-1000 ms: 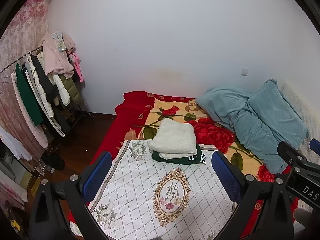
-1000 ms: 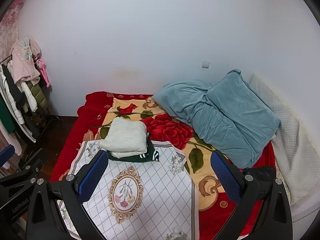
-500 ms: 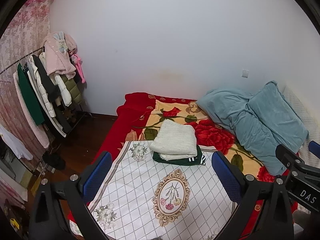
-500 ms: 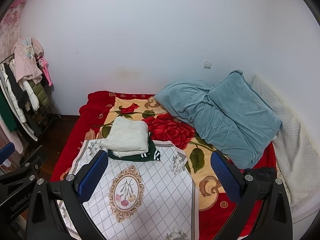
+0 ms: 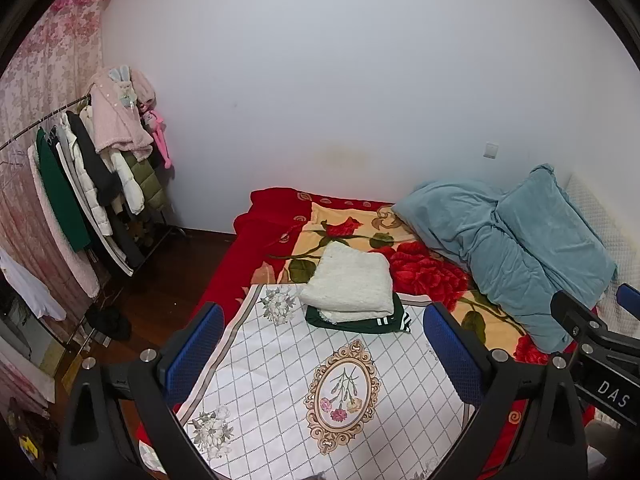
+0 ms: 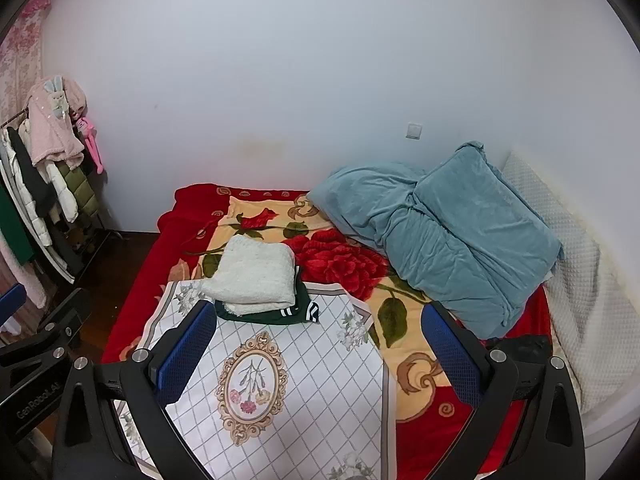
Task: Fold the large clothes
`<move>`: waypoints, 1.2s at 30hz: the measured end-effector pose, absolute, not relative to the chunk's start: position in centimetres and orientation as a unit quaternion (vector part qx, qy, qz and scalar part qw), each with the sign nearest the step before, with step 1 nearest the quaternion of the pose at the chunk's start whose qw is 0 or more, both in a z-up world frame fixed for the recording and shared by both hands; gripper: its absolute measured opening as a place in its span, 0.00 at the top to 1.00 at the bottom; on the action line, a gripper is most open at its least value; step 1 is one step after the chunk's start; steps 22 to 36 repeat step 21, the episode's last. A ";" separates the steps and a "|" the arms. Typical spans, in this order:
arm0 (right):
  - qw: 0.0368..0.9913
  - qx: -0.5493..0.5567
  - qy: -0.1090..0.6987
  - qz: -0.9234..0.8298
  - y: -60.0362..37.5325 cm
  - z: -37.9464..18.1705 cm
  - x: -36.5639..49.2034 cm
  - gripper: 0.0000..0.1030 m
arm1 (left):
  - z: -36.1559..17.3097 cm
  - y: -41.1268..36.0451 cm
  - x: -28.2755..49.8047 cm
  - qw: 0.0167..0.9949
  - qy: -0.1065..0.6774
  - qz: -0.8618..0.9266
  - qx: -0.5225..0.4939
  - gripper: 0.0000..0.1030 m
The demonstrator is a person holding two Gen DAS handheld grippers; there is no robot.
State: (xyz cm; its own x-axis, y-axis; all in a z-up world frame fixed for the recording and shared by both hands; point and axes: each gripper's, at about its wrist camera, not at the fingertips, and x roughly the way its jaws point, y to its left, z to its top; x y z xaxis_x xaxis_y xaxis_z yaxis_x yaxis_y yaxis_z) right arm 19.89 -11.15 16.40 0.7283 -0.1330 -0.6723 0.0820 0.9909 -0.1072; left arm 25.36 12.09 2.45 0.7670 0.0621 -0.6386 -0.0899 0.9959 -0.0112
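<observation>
Both cameras have drifted slightly since the earlier frames: the bed sits a touch lower and farther right in the left view, a touch farther right in the right view. Nothing on the bed has shifted.

Bed (image 5: 256, 224), red rose blanket, fills centre and lower frame. Blue quilt (image 5: 516, 256) heaped at right, against the wall. White checked cloth (image 5: 280, 380) spread flat at lower centre, a flower oval in its middle.

Folded stack at centre frame, on the cloth's far edge: cream sweater (image 5: 352, 282) on top of a dark green garment (image 5: 384, 322). Both look already folded. Clothes rack (image 5: 88, 184) at left holds hanging coats, well apart from the bed.

Left gripper (image 5: 320, 356) released, blue pads wide apart, holding nothing, raised above the cloth. Right gripper (image 6: 320, 354) likewise spread and empty; its body shows at right edge of the left view.

Judgement: between garments, the cloth free for the next piece. To do it well:
- fetch one garment only
- lay it flat and centred on the checked cloth, clear of the stack
- pinch shoulder or hem corners with both grippers together, so the fold line stays straight
- smooth before each fold.

Risk: dragging fabric could nudge the stack.
</observation>
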 end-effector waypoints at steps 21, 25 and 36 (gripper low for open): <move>0.929 -0.039 0.361 -0.064 -11.5 17.0 19.6 0.00 | 3.1 12.0 25.3 0.941 0.335 0.040 -0.018 0.01; 0.929 -0.039 0.361 -0.064 -11.5 17.0 19.6 0.00 | 3.1 12.0 25.3 0.941 0.335 0.040 -0.018 0.01; 0.929 -0.039 0.361 -0.064 -11.5 17.0 19.6 0.00 | 3.1 12.0 25.3 0.941 0.335 0.040 -0.018 0.01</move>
